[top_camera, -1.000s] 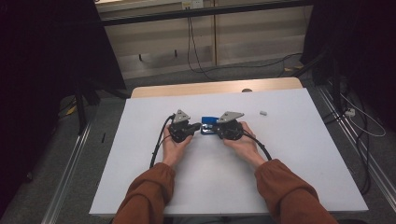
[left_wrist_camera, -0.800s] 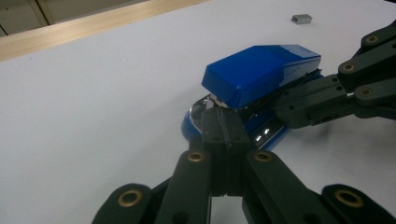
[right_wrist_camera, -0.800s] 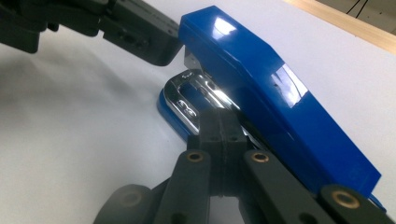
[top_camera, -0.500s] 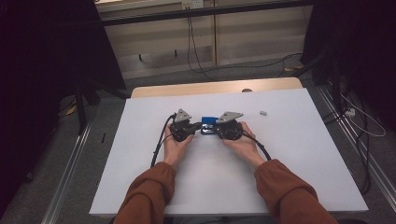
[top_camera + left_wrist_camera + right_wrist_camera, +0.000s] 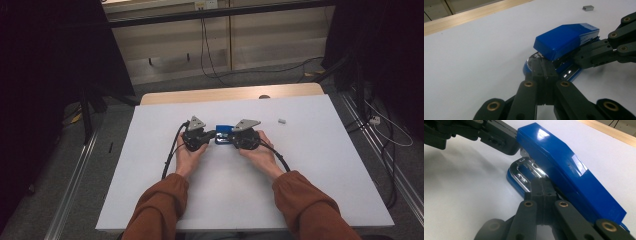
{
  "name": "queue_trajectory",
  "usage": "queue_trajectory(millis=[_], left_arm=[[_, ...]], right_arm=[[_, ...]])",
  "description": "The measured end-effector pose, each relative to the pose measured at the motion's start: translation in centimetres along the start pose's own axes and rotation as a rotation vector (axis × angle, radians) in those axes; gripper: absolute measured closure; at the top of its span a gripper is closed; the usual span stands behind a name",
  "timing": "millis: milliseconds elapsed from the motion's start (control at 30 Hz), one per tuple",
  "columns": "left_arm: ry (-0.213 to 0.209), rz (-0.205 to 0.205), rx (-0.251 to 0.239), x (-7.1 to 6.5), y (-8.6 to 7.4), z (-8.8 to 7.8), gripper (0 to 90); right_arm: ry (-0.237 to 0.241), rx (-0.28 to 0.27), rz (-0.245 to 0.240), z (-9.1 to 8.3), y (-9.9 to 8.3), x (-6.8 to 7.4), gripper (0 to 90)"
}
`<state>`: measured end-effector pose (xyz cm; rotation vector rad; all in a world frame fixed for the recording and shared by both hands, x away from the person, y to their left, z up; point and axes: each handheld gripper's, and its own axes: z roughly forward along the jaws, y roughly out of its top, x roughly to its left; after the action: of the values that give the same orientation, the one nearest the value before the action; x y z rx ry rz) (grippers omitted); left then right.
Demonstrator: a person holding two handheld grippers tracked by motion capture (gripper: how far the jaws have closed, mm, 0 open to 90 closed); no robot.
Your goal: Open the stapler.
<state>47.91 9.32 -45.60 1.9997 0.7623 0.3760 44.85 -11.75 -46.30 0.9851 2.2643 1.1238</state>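
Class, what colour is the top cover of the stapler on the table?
The stapler has a glossy blue cover over a shiny metal base plate; the right gripper view shows it best.

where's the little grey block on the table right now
In the high view the small grey block lies alone on the white table, right of the blue stapler and the right gripper.

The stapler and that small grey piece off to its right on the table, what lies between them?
Nothing: in the high view, bare white table separates the blue stapler from the small grey piece.
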Motion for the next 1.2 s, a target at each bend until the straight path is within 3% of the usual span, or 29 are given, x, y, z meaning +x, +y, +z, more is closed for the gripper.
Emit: queue_trajectory(millis=[567,1200], left_arm=[[-0.011,-0.015,-0.035,-0.2,0.5,-0.3,90.0],[0.004,-0.019,-0.072,-0.5,1.1,-0.5,90.0]], right_arm=[[-0.003,0.0,-0.001,0.0,0.0,0.0,90.0],[-0.02,-0.003,-0.011,0.0,0.0,0.2,90.0]])
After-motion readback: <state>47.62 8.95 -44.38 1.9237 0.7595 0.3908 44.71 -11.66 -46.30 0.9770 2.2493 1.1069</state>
